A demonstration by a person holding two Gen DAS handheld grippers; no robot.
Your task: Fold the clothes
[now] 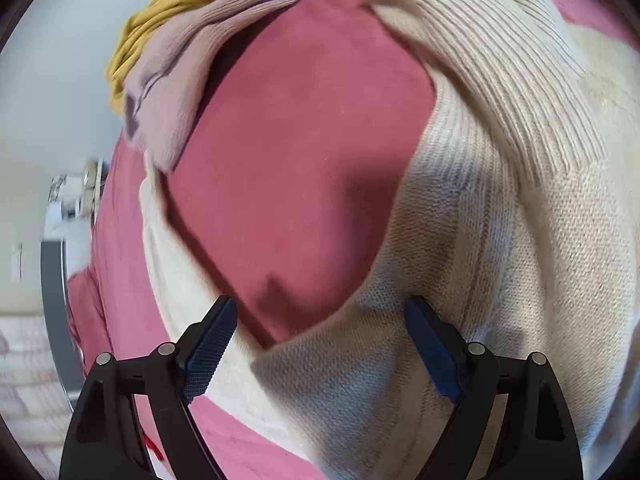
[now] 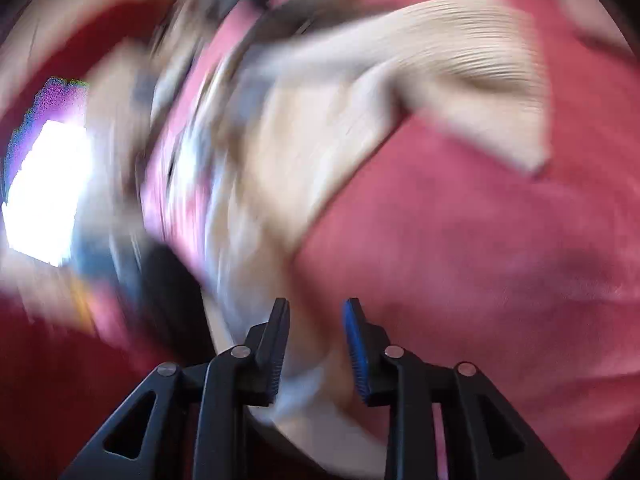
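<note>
A cream knit sweater (image 1: 500, 248) lies spread on a pink bed cover (image 1: 304, 152). Its ribbed sleeve (image 1: 492, 60) runs across the upper right. My left gripper (image 1: 320, 312) is open just above the sweater's edge where it meets the pink cover, holding nothing. In the right wrist view everything is heavily blurred. The cream sweater (image 2: 280, 184) shows with a ribbed cuff (image 2: 488, 92) on the pink cover (image 2: 480, 264). My right gripper (image 2: 316, 312) is partly open over the cream fabric, with a gap between its blue pads.
A pale pink knit garment (image 1: 188, 68) and a mustard yellow garment (image 1: 168, 12) lie piled at the far edge of the bed. A white wall and a grey panel (image 1: 52, 304) stand to the left. A bright window glare (image 2: 44, 192) fills the left of the right wrist view.
</note>
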